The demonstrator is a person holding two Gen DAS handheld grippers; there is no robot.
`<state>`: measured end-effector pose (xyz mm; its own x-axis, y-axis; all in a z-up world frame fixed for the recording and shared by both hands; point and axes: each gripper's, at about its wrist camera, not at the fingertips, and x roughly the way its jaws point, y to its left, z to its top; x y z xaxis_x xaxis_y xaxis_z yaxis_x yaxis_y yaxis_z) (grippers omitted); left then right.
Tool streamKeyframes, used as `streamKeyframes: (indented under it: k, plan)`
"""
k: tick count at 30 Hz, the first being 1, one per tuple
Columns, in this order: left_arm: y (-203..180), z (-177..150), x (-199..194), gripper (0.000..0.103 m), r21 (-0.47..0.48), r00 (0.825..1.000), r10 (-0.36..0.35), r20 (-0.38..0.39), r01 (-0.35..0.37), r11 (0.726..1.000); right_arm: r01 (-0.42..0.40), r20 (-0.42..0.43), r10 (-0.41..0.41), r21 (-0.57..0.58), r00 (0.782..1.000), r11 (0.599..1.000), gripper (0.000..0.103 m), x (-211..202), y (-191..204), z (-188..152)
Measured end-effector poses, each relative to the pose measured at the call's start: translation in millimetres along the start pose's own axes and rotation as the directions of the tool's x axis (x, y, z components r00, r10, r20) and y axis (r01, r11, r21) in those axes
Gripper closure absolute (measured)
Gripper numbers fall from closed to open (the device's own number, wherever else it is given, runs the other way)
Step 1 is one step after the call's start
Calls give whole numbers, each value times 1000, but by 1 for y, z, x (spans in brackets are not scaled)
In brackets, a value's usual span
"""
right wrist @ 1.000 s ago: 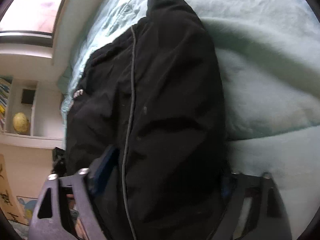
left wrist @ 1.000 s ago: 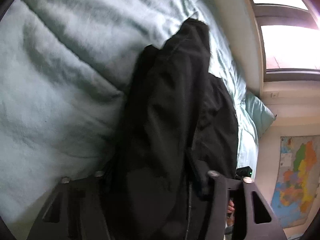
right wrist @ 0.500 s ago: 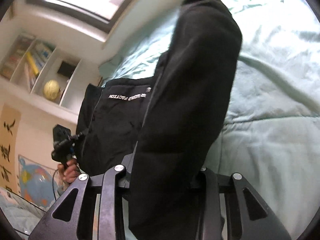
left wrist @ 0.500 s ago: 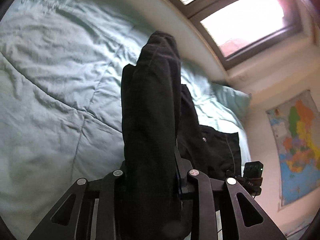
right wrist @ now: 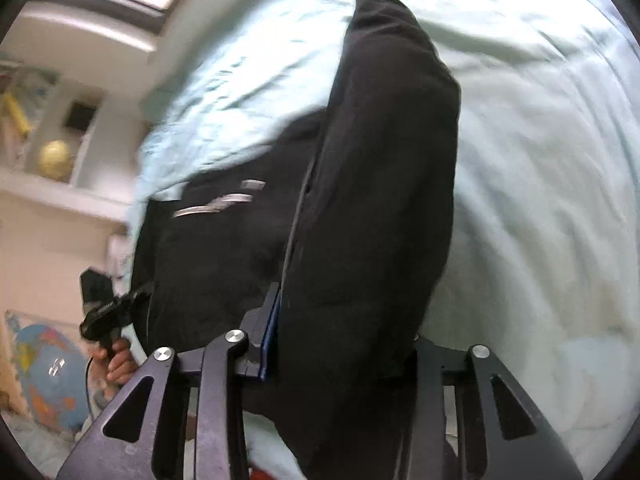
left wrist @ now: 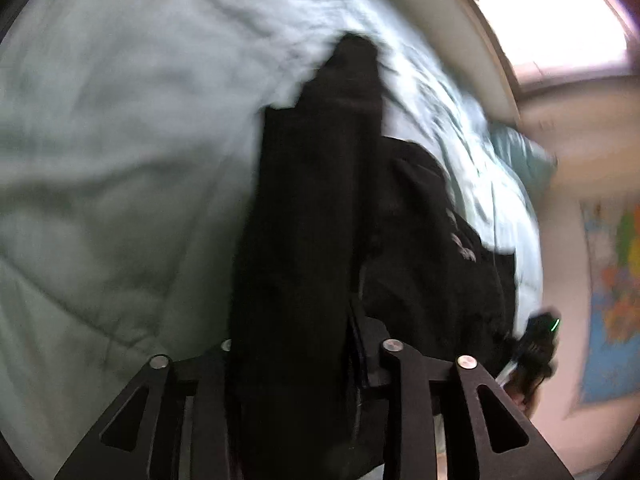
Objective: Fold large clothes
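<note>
A large black jacket [left wrist: 312, 216] lies over a pale green duvet [left wrist: 120, 152]. My left gripper [left wrist: 300, 356] is shut on a thick fold of it, which runs away from me up the view. The rest of the jacket [left wrist: 432, 240] spreads to the right. In the right wrist view my right gripper [right wrist: 340, 344] is shut on another thick fold of the jacket [right wrist: 384, 168]. The jacket body with white lettering [right wrist: 216, 204] lies to the left. The fingertips of both grippers are hidden by cloth.
The duvet [right wrist: 540, 160] covers the bed on all sides. A pillow [left wrist: 520, 152] lies at the bed's head under a window [left wrist: 560, 28]. A wall map [left wrist: 612, 288] hangs at the right. Shelves with a yellow globe [right wrist: 56, 160] stand at the left. Each view shows the other gripper [right wrist: 104, 312].
Both grippers closed on the jacket folds and lifted them off the bed. They have now swung lower toward the duvet, with motion blur in both views.
</note>
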<state>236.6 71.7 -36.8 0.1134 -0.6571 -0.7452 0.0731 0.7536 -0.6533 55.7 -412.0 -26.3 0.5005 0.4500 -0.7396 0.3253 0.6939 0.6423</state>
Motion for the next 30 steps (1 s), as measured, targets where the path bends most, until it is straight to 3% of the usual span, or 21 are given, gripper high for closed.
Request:
streamKeyframes:
  k: [2, 4, 6, 9, 12, 14, 17, 19, 22, 24, 26, 30]
  plan:
    - [30, 6, 2, 56, -82, 999, -30, -10, 29, 996, 15, 1, -16, 48, 1000, 999, 50, 2, -16, -4]
    - [45, 12, 2, 44, -95, 999, -18, -32, 15, 995, 50, 0, -51, 95, 999, 994, 48, 1, -32, -5]
    - [48, 16, -7, 44, -89, 999, -13, -41, 9, 996, 80, 6, -81, 122, 997, 989, 45, -3, -40, -6]
    - [31, 22, -38, 44, -5, 994, 107, 18, -107, 994, 123, 7, -126, 159, 992, 980, 43, -20, -53, -12]
    - [-10, 18, -66, 46, 141, 972, 216, 91, -228, 963, 197, 52, -205, 132, 977, 972, 43, -45, -38, -13]
    - [-40, 14, -70, 46, 237, 973, 210, 99, -228, 944, 251, 79, -256, 59, 964, 966, 43, -58, -11, -15]
    - [-78, 0, -49, 46, 350, 971, 221, 87, -238, 906, 328, 96, -318, -110, 943, 938, 41, -49, 39, -22]
    - [-91, -11, -28, 46, 385, 967, 248, 64, -253, 888, 385, 95, -374, -206, 923, 899, 41, -24, 69, -30]
    - [-85, -30, 10, 46, 388, 954, 299, -2, -275, 879, 424, 59, -423, -247, 904, 871, 41, 11, 74, -40]
    - [-76, -36, 31, 46, 387, 936, 352, -10, -321, 865, 431, 30, -439, -254, 898, 866, 40, 28, 70, -48]
    - [-69, -34, 47, 46, 386, 918, 396, -24, -357, 851, 476, 28, -488, -274, 873, 836, 39, 40, 67, -55]
    - [-69, -28, 49, 46, 368, 911, 411, -31, -371, 852, 496, 6, -509, -234, 861, 836, 38, 56, 59, -51]
